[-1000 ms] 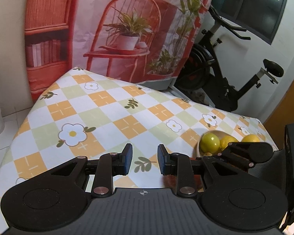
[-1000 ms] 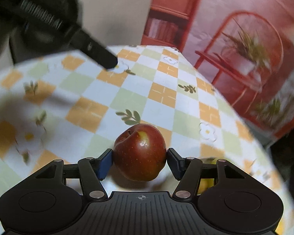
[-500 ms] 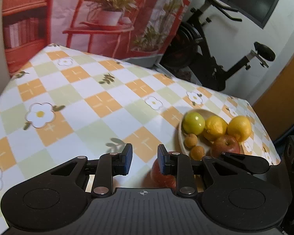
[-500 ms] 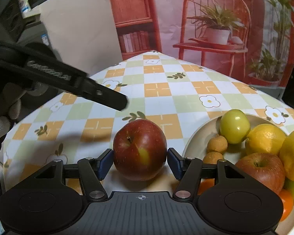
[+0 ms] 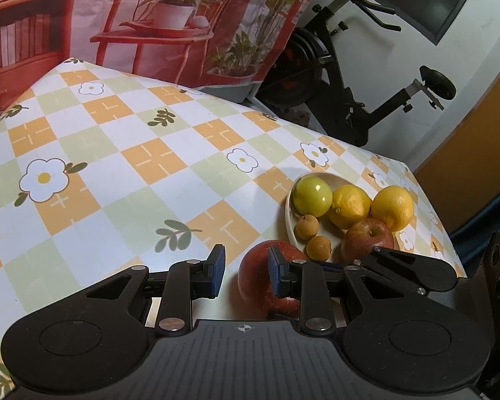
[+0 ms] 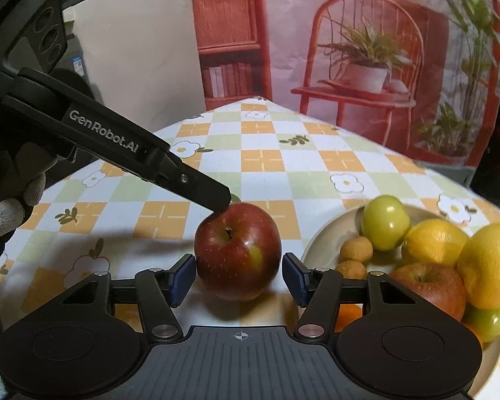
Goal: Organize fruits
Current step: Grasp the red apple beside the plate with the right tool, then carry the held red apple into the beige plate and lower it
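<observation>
**Right tool** [image 6: 238, 276]: closed on the red apple [image 6: 238, 253], its blue pads sitting against the fruit's two sides.

**Red apple:** stem up, resting low over the checked counter [image 6: 266, 160], just beside the plate [image 6: 316, 243] and outside its rim.

**Left tool** [image 5: 243, 270]: clenched with nothing between its pads. It is reaching in from the left, its tip lying against the apple's upper edge; true contact cannot be told. A gloved hand [image 6: 6, 213] is holding it.

**Plate:** carrying a green apple [image 6: 385, 221], two lemons [image 6: 433, 241], two small brown fruits [image 6: 356, 248] and a second red apple [image 6: 426, 286], all crowding together.

**Backdrop** [image 6: 366, 50]: a printed red chair with a potted plant is hanging behind the counter.
</observation>
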